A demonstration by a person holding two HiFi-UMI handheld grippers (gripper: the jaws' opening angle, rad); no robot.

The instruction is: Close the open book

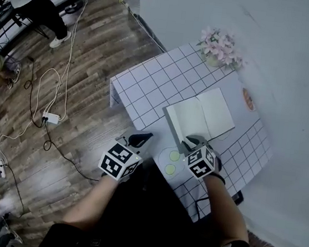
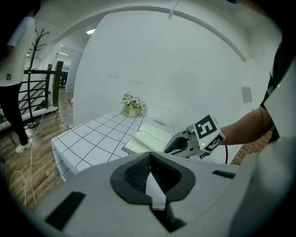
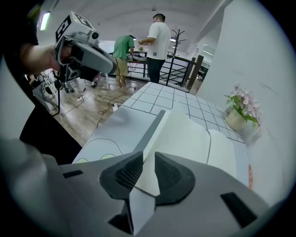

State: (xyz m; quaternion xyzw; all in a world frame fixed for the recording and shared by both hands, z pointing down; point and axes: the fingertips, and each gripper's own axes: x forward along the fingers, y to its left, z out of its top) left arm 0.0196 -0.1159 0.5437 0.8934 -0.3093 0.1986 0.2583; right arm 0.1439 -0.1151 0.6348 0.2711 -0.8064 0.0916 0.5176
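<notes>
Presently, right tool [image 3: 149, 159]: clamped on the near corner of the open book [image 1: 203, 116]; white page edge pinched between the pads, grey cover edge running up beside it.
Bite content: cannot tell whether the cover sits inside the bite or only the pages.
Left tool [image 1: 141, 140]: jaws together, nothing between them; held off the near edge of the counter [image 1: 148, 86], well apart from the book.
Book position: on the checked cloth of the counter, directly ahead of the right tool; right half lying flat, left half tilted up at the clamped corner.
Surroundings: flower pot [image 1: 222, 47] at the far corner, apart from the book.
Step in hand (judged): swinging the left half over the spine onto the right half.
Risk, torn or creased page: likely if only thin pages are gripped and the cover lags behind.
Risk, slipped grip: small bite at one corner; left half would drop back open.
Risk, sliding book: nothing pressing the flat half down; a sideways push instead of an arc would shove it and wrinkle the cloth.
</notes>
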